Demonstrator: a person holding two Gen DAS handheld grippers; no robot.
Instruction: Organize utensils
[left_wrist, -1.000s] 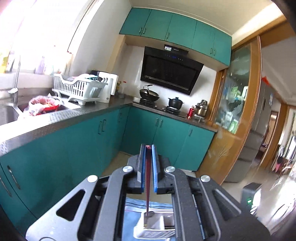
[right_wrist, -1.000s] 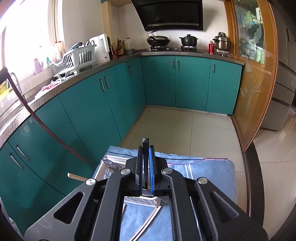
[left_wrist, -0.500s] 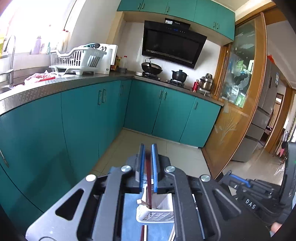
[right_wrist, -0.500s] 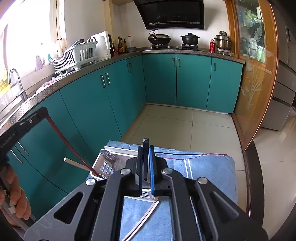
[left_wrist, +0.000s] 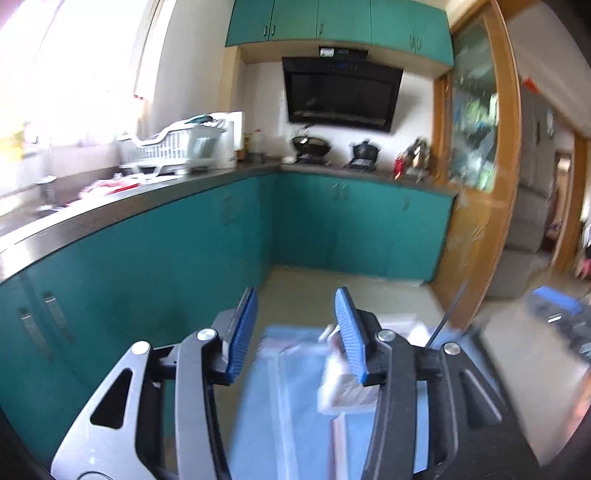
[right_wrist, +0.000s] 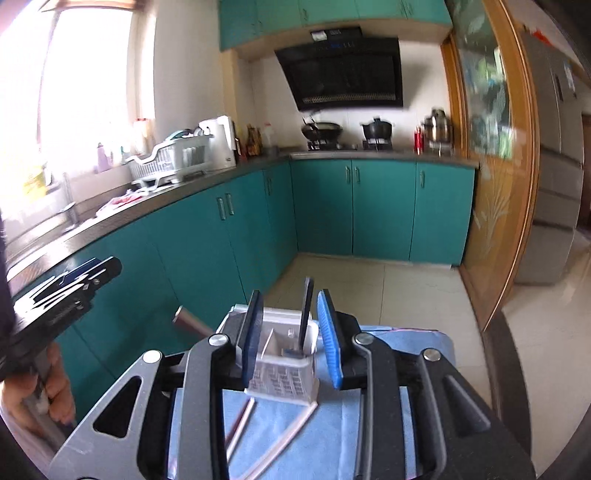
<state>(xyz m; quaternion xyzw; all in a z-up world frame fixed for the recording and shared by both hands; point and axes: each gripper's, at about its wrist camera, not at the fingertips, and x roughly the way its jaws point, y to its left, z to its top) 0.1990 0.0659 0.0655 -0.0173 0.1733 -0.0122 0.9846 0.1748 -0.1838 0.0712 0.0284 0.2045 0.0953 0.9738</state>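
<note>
The left gripper (left_wrist: 295, 332) hangs with its blue fingers (left_wrist: 242, 332) spread wide and empty over a blue cloth (left_wrist: 266, 417); a blurred white basket (left_wrist: 347, 387) sits just right.

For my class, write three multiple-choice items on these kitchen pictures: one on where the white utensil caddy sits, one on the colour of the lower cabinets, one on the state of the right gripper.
1. Where does the white utensil caddy sit?
A. on the blue cloth
B. in the sink
C. on the stove

2. What colour are the lower cabinets?
A. white
B. teal
C. brown

3. What is the state of the right gripper?
A. shut on a spoon
B. shut on the cloth
C. open, holding nothing

Answers:
1. A, since the right wrist view shows the caddy standing on the blue cloth just beyond the gripper.
2. B, since every lower door along both counters is teal.
3. C, since its blue pads stand well apart on either side of the caddy, gripping nothing.
</note>
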